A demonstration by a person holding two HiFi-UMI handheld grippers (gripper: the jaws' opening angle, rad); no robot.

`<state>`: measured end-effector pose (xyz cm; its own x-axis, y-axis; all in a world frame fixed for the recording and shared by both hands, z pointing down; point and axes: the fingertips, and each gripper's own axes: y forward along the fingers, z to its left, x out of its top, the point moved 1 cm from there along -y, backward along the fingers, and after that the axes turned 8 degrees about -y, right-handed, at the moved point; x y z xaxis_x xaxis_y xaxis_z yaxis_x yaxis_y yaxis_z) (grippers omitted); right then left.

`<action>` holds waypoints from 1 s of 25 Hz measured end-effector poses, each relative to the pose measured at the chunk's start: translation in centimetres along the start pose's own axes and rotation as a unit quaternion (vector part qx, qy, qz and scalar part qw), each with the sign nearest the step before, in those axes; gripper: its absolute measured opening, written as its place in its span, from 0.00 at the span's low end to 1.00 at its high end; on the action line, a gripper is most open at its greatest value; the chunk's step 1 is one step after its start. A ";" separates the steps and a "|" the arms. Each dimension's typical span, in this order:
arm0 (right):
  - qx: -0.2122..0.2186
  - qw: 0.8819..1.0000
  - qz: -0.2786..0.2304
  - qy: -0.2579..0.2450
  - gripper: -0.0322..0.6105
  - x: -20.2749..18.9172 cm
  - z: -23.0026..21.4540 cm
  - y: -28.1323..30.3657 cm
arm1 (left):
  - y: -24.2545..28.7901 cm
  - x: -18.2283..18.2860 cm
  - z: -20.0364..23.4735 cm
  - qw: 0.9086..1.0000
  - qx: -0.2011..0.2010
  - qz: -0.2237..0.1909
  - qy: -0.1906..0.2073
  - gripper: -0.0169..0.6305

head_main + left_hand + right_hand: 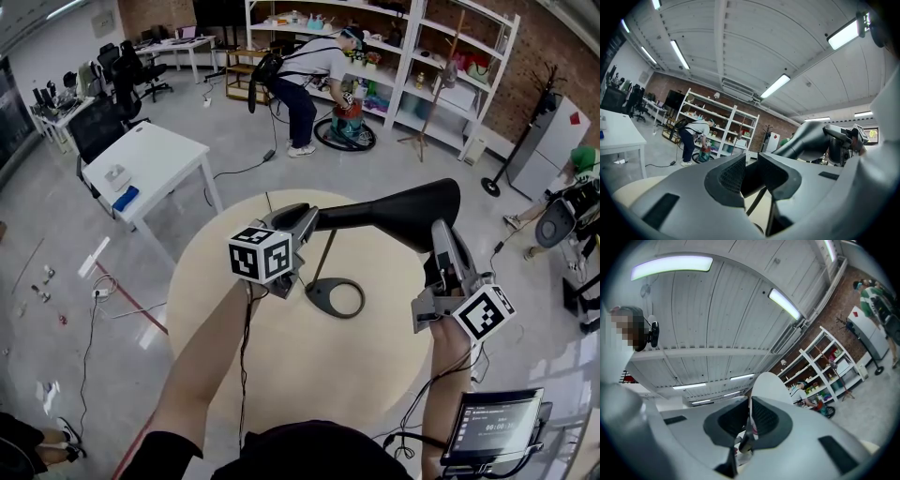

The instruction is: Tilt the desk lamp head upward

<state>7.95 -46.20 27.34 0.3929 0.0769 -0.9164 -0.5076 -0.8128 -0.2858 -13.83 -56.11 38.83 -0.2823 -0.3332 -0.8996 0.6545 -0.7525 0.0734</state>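
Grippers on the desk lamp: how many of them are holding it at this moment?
2. The left gripper is clamped on the desk lamp at its left end. The right gripper is shut on the lamp's right end. No other gripper is in view.

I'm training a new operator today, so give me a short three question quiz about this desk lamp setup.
1. True or false: the desk lamp stands on the square white table.
2. Which gripper pinches the wide end of the lamp head? A) left B) right C) neither
3. Fill in: the lamp's base is shaped like a ____.
Key: 1 false, it stands on the round table. 2 B, the right gripper is shut on it; the left gripper grips its narrow end. 3 ring.
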 end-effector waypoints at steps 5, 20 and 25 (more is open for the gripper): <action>0.005 1.000 0.000 -0.006 0.09 0.3 0.4 0.3 | 0.0 -0.2 0.3 0.999 -0.007 -0.007 -0.031 0.16; 0.016 1.000 0.003 -0.015 0.09 1.5 0.8 1.1 | 0.4 -0.8 0.0 0.996 -0.013 -0.024 -0.080 0.16; 0.016 1.000 0.003 -0.015 0.09 1.8 0.9 1.4 | 0.5 -1.0 -0.1 0.995 -0.014 -0.032 -0.093 0.16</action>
<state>7.26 -46.67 25.06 0.3667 0.0901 -0.9260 -0.5344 -0.7944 -0.2889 -13.14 -56.14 39.68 -0.4480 -0.3860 -0.8064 0.6486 -0.7611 0.0040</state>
